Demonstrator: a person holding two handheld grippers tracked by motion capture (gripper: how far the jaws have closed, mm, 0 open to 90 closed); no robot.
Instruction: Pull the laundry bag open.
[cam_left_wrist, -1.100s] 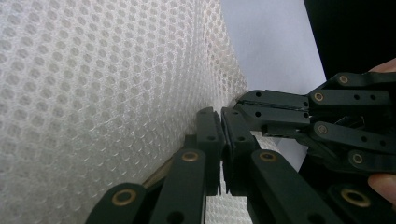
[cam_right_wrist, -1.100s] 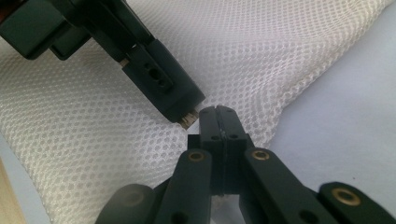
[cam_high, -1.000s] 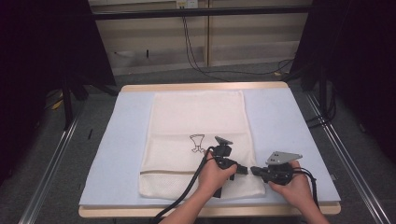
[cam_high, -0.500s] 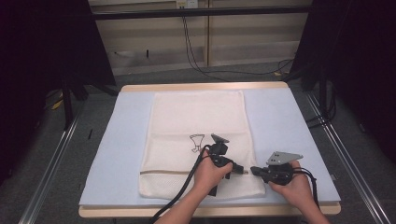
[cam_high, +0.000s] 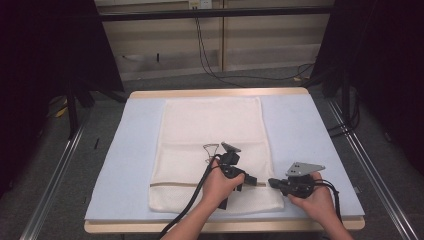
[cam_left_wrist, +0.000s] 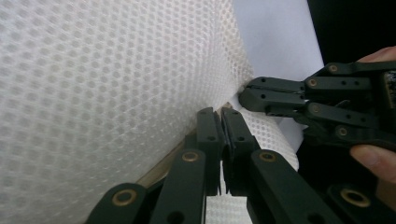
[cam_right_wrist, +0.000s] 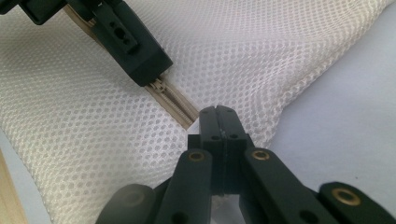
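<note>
A white mesh laundry bag (cam_high: 210, 135) lies flat on the pale blue mat, with a tan zipper (cam_high: 175, 184) running across it near its front end. My left gripper (cam_high: 251, 181) is shut on the zipper (cam_right_wrist: 173, 100) close to its right end, and its jaws (cam_left_wrist: 222, 116) stand pressed together against the mesh. My right gripper (cam_high: 273, 183) is shut on the bag's mesh (cam_right_wrist: 261, 84) just beyond the zipper's end, at the bag's right edge. The two grippers' tips are a short gap apart.
The blue mat (cam_high: 310, 135) covers a wooden table with bare strips left and right of the bag. A small black wire shape (cam_high: 212, 151) shows on the bag behind the left hand. Dark curtains and floor cables surround the table.
The left hand and its gripper have shifted slightly left and away from me along the zipper. The right gripper has stayed in place at the bag's edge.
</note>
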